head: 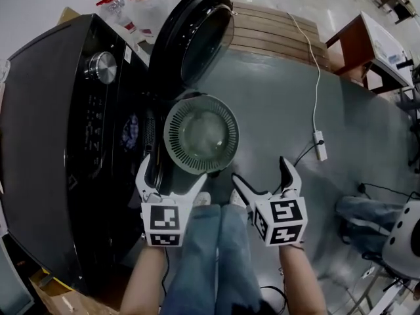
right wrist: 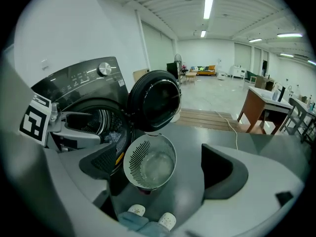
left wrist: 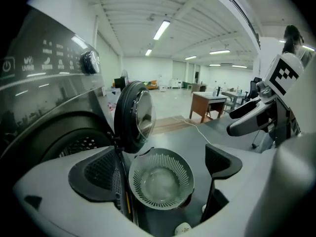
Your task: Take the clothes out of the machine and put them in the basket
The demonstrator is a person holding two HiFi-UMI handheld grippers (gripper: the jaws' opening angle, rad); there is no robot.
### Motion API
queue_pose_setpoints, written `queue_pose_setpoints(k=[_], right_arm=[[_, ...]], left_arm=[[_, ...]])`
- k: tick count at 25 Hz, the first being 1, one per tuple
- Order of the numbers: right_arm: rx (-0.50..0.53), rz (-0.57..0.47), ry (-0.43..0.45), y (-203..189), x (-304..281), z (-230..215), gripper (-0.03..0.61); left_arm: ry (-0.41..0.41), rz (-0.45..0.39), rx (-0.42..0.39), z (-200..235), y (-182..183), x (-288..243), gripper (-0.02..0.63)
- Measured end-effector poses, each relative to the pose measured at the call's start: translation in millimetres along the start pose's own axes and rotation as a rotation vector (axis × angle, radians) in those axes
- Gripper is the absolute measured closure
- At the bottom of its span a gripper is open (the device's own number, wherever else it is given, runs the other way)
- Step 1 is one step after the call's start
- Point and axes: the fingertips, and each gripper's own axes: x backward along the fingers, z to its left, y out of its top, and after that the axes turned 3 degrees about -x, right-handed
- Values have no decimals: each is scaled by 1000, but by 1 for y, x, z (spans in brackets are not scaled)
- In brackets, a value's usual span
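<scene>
Black front-load washing machine point(head: 46, 130) at far left, silver round dial point(head: 102, 66) on its panel. Drum opening point(right wrist: 96, 122) is exposed, and the clothes, a pale bluish bundle point(right wrist: 115, 136), sit inside at its lower edge; can't tell how many pieces. Round black glass door point(head: 197, 38) is swung fully open, hanging out over the grey floor point(head: 282, 104). Round white slotted plastic basket point(head: 174, 136) is on the floor just beside the drum opening, below the door, mouth up. Left gripper point(head: 176, 168) hovers close to the basket's near rim, just in front of the machine, jaws spread wide, nothing held between them. Person's blue jeans point(head: 210, 254) and white shoes point(right wrist: 136, 210) are between the two grippers. Right gripper point(head: 259, 169) is level with the left one, over bare floor, apart from the basket, jaws also spread and holding nothing. Further right, a thin white cable point(head: 319, 84) runs across the floor to a small white block point(head: 320, 146). A wooden desk point(head: 367, 44) stands at upper right, well apart from the machine.
</scene>
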Motion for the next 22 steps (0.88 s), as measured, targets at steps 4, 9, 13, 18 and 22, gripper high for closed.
queue_pose_setpoints(k=[4, 9, 13, 18, 22], right_arm=[[-13, 6, 5, -17, -27, -13, 46], [-16, 32, 18, -43, -67, -18, 46], [-34, 67, 38, -59, -98, -16, 46], [-57, 127, 93, -80, -124, 3, 46], [2, 155, 122, -90, -148, 15, 46]], left_arm=[[114, 21, 1, 17, -21, -18, 46], [214, 115, 0, 37, -63, -34, 46], [262, 191, 58, 52, -94, -50, 46], [385, 296, 131, 87, -135, -50, 46], [441, 357, 205, 109, -168, -56, 46]])
